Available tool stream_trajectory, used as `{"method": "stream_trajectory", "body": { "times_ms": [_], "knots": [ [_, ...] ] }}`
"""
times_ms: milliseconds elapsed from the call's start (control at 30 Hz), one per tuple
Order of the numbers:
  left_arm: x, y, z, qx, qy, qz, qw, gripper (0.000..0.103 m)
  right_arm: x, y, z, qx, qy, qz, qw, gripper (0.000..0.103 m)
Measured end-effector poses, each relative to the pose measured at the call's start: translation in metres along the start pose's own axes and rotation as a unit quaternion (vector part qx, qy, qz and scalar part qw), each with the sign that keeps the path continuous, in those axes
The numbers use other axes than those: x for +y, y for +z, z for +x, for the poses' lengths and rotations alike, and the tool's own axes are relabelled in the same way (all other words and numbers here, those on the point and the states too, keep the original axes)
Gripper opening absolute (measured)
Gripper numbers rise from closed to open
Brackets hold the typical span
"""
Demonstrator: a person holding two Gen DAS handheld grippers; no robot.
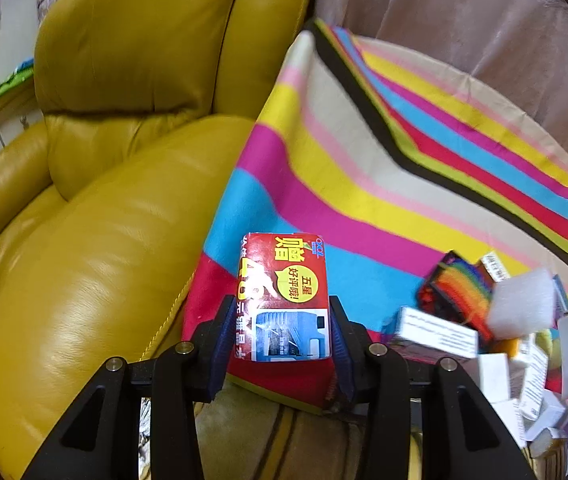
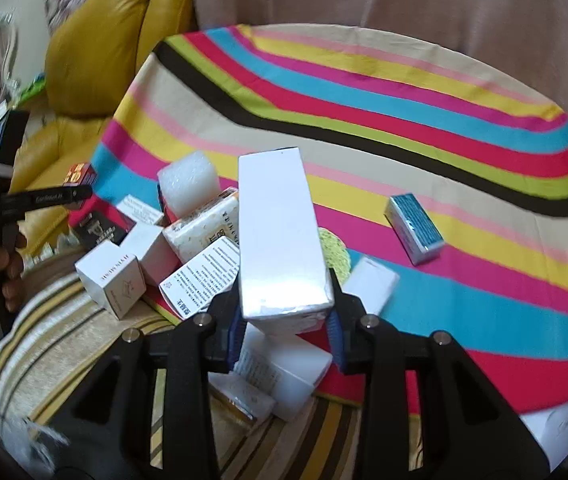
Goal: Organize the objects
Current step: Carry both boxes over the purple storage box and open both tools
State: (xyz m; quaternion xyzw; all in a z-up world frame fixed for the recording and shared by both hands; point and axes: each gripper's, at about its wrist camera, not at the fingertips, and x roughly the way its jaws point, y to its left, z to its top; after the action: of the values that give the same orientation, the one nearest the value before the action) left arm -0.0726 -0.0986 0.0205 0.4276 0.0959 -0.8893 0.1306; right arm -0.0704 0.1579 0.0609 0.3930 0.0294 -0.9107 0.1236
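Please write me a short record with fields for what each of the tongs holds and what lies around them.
left tongs: shut on the red box, held over the striped cloth's edge
right tongs: shut on the tall white box
pile: small boxes and a white foam block heaped left of the white box
set apart: blue box alone on the cloth
beside: yellow leather armchair

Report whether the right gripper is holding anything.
Holding: the right gripper is shut on the tall white box, its pads pressing both sides.
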Motion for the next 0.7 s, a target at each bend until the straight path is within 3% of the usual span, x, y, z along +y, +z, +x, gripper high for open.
{"method": "stream_trajectory", "body": {
  "times_ms": [233,700],
  "knots": [
    [-0.035,-0.013,-0.041,-0.042,-0.028,0.039,0.998,0.045,-0.025,-0.012,-0.028,-0.035,-0.002,0.072,0.997,0.039],
    [-0.132,-0.05,-0.079,-0.043,-0.115,0.126,0.9845,0.045,-0.064,-0.05,-0.079,-0.057,-0.038,0.151,0.986,0.039]
  ]
}}
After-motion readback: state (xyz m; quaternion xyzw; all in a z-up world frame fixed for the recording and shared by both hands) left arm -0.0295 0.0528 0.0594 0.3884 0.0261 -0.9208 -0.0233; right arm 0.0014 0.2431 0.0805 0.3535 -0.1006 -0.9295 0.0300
